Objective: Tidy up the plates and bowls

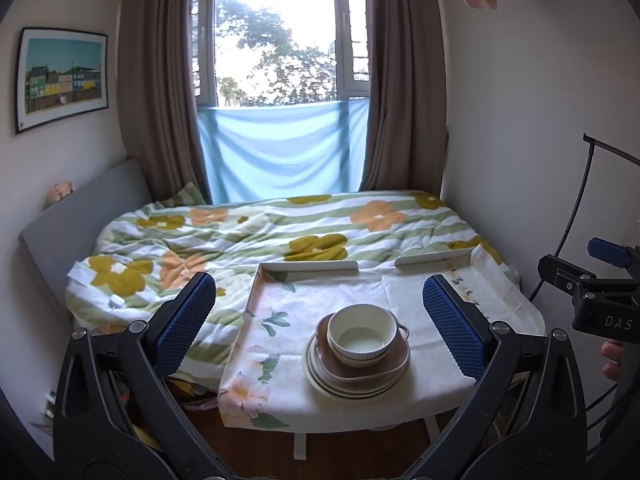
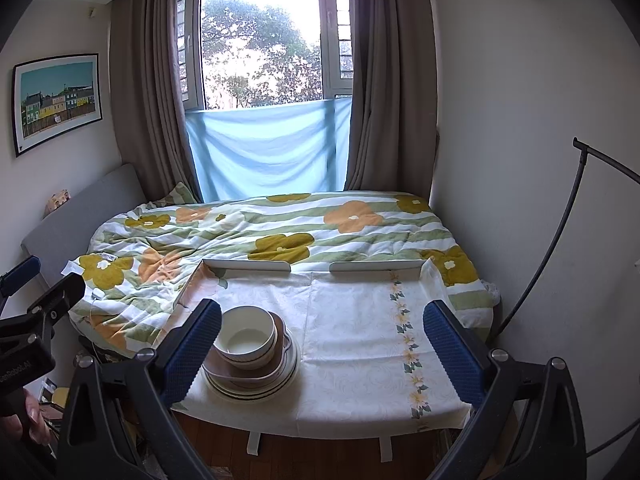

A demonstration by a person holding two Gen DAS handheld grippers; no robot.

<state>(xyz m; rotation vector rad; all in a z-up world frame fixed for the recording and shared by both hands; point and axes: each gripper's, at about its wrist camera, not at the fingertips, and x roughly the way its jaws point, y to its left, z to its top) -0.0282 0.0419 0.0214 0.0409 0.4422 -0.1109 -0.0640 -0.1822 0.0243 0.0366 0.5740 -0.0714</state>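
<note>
Apparently I'm either finished or not yet started: my left gripper (image 1: 318, 322) and right gripper (image 2: 322, 342) both hang wide open and empty, short of the table (image 2: 360, 344). On its near left part sits one stack: a white bowl (image 1: 362, 334) in a brown handled dish (image 1: 366, 364) on striped plates (image 1: 348, 386). Beyond lies the floral-quilted bed (image 1: 248, 232).

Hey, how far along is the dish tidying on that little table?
Looks nearly finished: the white bowl sits in the brown dish, on the striped plates, one stack on the table. Nothing in hand: left tongs and right tongs are open and short of it. I see no loose dishes left.
</note>
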